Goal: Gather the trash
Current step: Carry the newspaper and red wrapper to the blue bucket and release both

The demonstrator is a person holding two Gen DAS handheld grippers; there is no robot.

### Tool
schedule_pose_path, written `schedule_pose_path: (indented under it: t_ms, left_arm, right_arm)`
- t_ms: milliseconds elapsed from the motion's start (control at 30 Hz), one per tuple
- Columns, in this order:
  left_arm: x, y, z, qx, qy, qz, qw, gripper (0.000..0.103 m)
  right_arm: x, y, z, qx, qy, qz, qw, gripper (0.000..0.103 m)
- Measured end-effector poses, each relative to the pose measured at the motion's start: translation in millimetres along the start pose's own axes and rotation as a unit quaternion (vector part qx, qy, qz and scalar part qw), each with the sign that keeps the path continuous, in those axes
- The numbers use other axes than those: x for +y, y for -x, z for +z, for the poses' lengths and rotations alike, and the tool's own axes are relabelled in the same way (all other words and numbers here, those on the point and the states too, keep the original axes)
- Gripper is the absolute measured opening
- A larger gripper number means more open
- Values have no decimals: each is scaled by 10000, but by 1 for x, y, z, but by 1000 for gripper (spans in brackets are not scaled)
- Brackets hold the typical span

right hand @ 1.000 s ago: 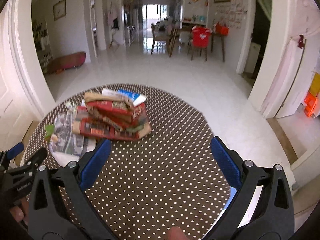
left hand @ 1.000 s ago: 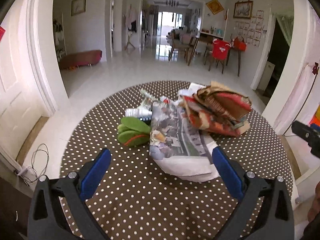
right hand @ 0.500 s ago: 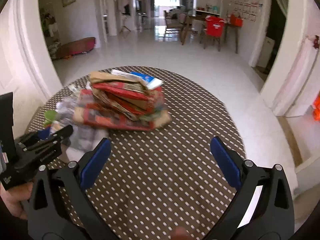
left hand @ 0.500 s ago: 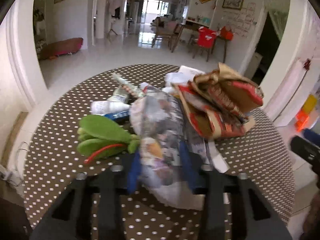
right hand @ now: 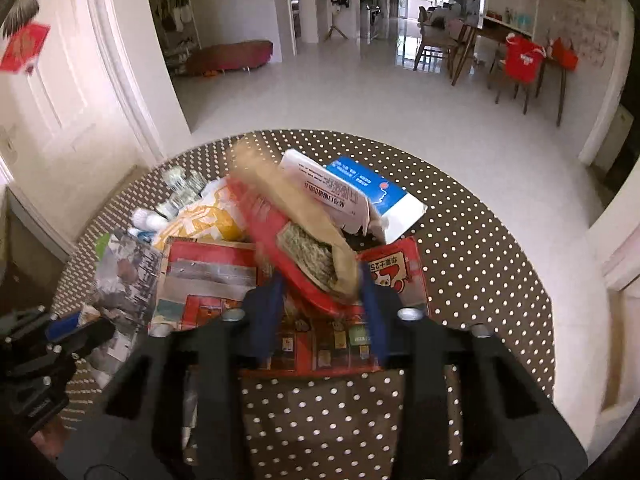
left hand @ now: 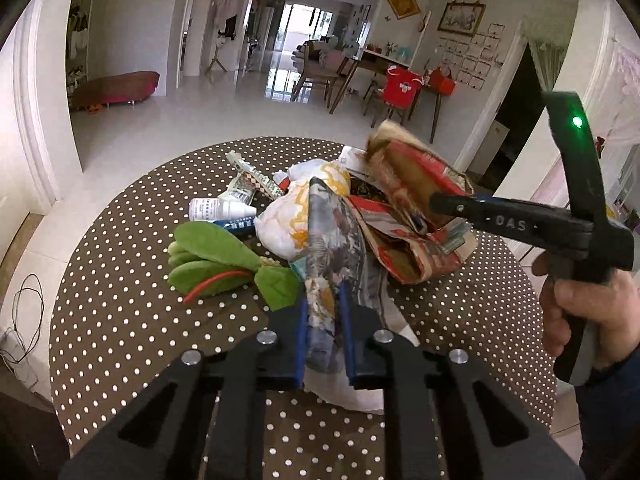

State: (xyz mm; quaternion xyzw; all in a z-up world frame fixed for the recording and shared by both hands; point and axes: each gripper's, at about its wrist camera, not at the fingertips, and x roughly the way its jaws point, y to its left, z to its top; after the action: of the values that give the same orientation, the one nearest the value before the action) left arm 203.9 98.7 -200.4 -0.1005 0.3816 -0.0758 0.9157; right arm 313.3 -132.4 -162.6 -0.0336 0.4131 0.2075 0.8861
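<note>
Trash pile [left hand: 360, 216] lies straight ahead of both grippers: left gripper [left hand: 323, 320] closing on the printed plastic bag [left hand: 332, 240], right gripper [right hand: 322, 304] closing around the red-and-brown paper wrapper [right hand: 304, 240].

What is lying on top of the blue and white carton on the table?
A white printed box rests on the blue and white carton, with a brown and red paper bag leaning beside it. The carton's left part is covered.

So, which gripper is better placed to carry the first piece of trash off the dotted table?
Probably left: the left gripper already pinches the printed plastic bag; the right gripper's jaws are closing around the red-and-brown paper package.
</note>
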Motion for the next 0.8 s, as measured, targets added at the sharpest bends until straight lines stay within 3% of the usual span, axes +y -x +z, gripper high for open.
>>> schedule_pose_path:
  t_ms: [367, 800]
  left_arm:
    - [-23, 29, -7, -183, -282, -167, 9993, 6]
    - [-30, 92, -10, -693, -400, 166, 9967, 5]
  right_arm:
    - [-33, 68, -31, -600, -822, 483, 9936, 27]
    - [-48, 114, -60, -889, -1107, 538, 9884, 27]
